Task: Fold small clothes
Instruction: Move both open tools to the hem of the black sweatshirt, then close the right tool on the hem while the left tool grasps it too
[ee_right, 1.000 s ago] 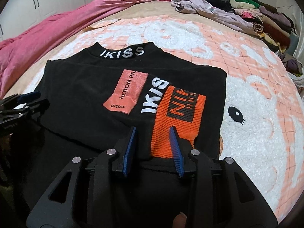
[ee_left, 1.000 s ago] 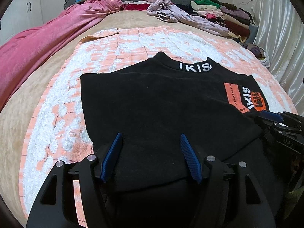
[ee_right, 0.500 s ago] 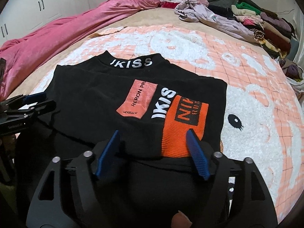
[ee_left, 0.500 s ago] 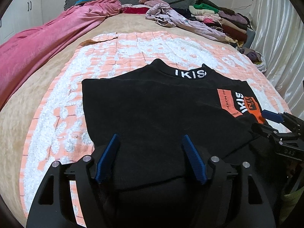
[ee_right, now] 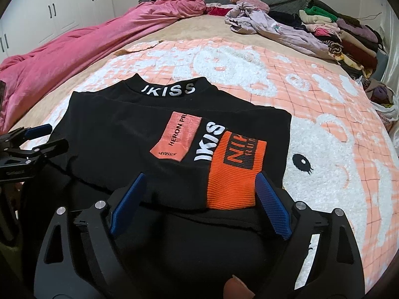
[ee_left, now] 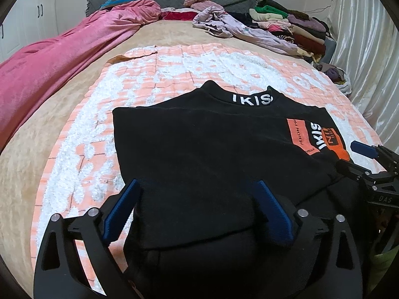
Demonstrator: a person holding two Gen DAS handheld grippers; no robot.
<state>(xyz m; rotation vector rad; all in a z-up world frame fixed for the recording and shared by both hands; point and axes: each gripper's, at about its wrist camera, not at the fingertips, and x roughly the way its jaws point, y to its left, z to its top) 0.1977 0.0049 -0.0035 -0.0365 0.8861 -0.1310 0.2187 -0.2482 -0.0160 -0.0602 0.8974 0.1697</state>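
A black sweater [ee_left: 199, 137] with a white "IKISS" collar and orange patches [ee_right: 232, 169] lies folded on a peach and white blanket [ee_left: 154, 74]. My left gripper [ee_left: 195, 185] sits low over the sweater's near left edge. Its jaws are opening, and the blue pads [ee_left: 122, 206] stand clear on either side of the folded black cloth. My right gripper [ee_right: 200, 177] is over the near right edge, also opening, with the orange patch and black fabric lying loose between its pads [ee_right: 271, 204]. Each gripper shows at the edge of the other's view.
The blanket covers a beige bed [ee_left: 30, 149]. A pink duvet [ee_left: 62, 57] runs along the left. A lilac garment [ee_left: 237, 27] and stacked folded clothes [ee_left: 286, 25] sit at the far right by a pale curtain [ee_left: 369, 49]. White wardrobe doors [ee_right: 62, 7] stand beyond the bed's left side.
Both grippers' jaws have spread much wider and let go of the sweater's folded edge, which now lies flat. Neither hand has shifted much.
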